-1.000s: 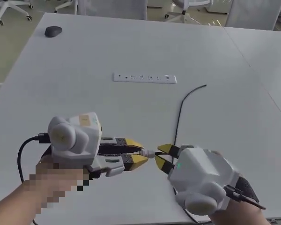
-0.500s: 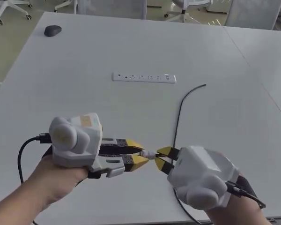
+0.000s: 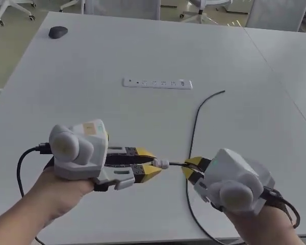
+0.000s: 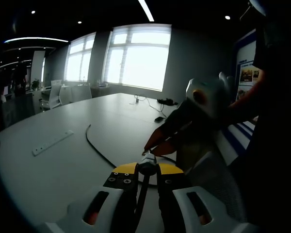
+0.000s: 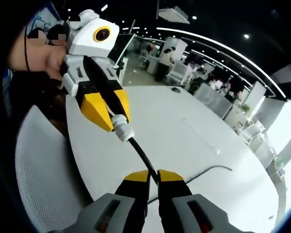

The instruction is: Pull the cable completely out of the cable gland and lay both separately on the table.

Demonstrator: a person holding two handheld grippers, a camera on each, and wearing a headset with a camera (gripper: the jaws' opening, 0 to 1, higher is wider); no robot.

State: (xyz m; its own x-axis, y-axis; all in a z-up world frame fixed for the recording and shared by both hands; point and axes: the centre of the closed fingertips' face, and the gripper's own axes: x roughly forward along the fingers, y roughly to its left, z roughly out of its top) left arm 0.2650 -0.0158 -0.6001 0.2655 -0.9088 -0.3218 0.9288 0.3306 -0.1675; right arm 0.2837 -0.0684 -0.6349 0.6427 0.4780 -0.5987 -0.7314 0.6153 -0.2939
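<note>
At the table's [image 3: 92, 51] near edge, the left gripper [image 3: 156, 166] is clamping the cable gland [image 3: 162, 164], the right gripper [image 3: 189, 169] pinching the cable [image 3: 194, 127]; a weak grip risks slippage.

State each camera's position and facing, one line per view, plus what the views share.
Head view: on the head, facing forward-down at the table; left hand and right hand hold the left gripper and right gripper.
Left gripper view: on the left gripper, facing along its jaws toward the right gripper.
Right gripper view: on the right gripper, facing the left gripper and left hand.
Shared: cable gland and cable, all three.
</note>
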